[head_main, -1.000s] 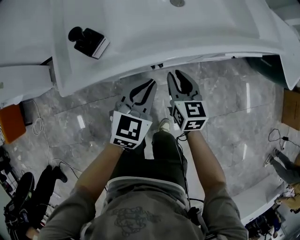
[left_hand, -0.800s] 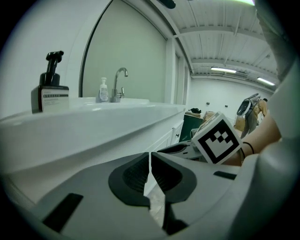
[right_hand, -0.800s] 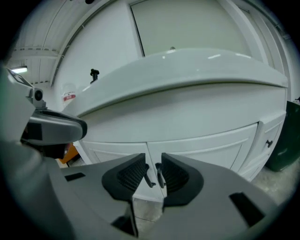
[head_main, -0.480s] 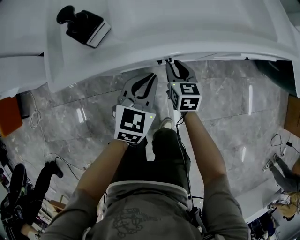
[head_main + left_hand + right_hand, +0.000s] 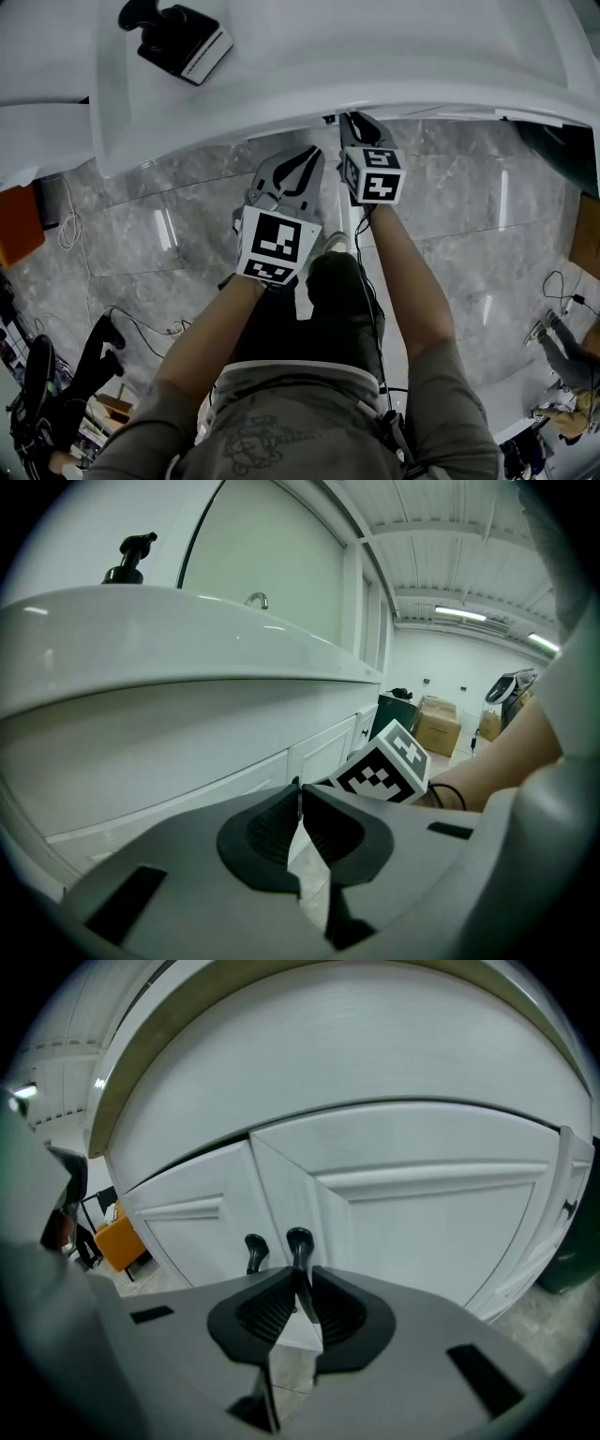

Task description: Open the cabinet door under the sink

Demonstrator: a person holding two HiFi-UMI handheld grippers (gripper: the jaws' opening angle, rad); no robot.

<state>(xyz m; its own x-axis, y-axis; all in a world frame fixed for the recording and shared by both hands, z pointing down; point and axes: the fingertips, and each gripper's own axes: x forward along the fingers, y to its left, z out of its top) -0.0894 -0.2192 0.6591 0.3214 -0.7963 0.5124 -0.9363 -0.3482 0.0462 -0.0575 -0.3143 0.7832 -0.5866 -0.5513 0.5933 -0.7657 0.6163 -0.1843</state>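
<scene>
Two white cabinet doors (image 5: 441, 1213) stand under the white sink (image 5: 375, 56), each with a black handle. My right gripper (image 5: 302, 1283) is shut on the right door's handle (image 5: 299, 1244); the left door's handle (image 5: 253, 1252) is free beside it. From the head view the right gripper (image 5: 352, 121) reaches under the sink's front edge, so its tips are hidden. My left gripper (image 5: 312, 153) hangs to its left, short of the cabinet, shut with nothing in it. In the left gripper view its jaws (image 5: 298, 787) meet in front of the cabinet fronts (image 5: 323, 752).
A black soap dispenser (image 5: 178, 42) sits on the sink's left side and a faucet (image 5: 256, 599) at its back. An orange object (image 5: 17, 225) and cables lie on the marble floor at left. A dark green bin (image 5: 574, 1258) stands at right, with cardboard boxes (image 5: 441, 728) farther off.
My right gripper has moved forward under the sink edge, up to the cabinet. The left gripper has drifted slightly forward and stays shut and empty.
</scene>
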